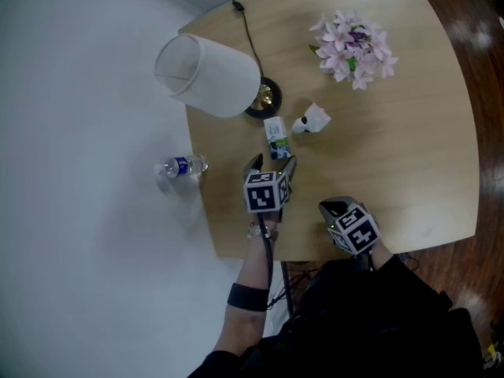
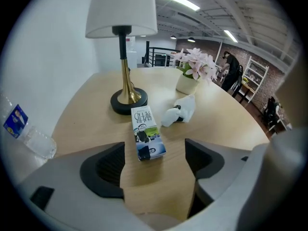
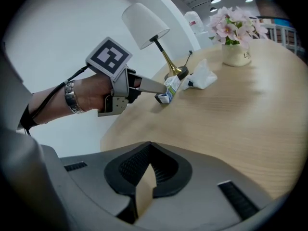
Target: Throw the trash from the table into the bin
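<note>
The left gripper [image 2: 155,162] is wide open by the milk carton [image 2: 146,131]. It looks light and squashy; pinch its long sides gently.

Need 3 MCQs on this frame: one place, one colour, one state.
1. Where does the milk carton lie?
A) next to the lamp base
B) against the flower pot
C) on the floor

2. What colour are the flowers?
A) yellow
B) pink
C) red

3. How do the left gripper jaws stand?
A) apart, gripping nothing
B) shut on the carton
C) shut, empty

Answers: 1 A, the carton lies just in front of the base; 2 B, the petals are pale pink; 3 A, the left gripper view shows bare table between the jaws.
</note>
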{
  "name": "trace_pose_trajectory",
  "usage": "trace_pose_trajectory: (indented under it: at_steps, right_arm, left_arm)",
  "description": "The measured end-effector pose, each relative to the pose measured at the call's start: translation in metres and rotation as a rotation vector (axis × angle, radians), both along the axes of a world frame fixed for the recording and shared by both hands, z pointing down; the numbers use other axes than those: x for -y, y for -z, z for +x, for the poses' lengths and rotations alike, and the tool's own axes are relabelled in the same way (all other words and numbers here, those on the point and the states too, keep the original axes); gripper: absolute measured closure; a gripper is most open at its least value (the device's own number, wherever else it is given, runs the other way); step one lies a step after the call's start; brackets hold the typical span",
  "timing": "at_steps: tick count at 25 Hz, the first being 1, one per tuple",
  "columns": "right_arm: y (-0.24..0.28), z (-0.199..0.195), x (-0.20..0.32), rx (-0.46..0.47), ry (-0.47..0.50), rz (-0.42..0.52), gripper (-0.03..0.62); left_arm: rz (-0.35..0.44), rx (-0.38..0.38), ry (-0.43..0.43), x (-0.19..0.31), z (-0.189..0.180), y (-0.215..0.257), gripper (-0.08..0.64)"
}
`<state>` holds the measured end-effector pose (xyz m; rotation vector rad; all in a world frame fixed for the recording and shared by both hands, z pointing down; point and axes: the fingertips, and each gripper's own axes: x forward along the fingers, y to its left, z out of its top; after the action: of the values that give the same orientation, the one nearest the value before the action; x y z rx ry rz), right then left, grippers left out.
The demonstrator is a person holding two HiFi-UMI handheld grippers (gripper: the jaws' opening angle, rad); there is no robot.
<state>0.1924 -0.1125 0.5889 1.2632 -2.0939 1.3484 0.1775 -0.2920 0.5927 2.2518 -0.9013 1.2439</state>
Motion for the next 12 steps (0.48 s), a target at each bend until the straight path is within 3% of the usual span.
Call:
trace_pose_trajectory:
  at_steps: [5, 12]
  right_arm:
    - [-0.008, 0.013, 0.007, 0.010, -0.022, -0.012, 0.584]
    - [-0.018, 0.026, 0.008, 0.036, -0.069, -0.028, 0.584]
  left_arm:
    - [-0.032, 0.027, 0.020, 0.023, 0.010, -0.025, 0.123]
    - [-0.035, 0.080, -0.003, 0.029, 0.023, -0.043, 0.150]
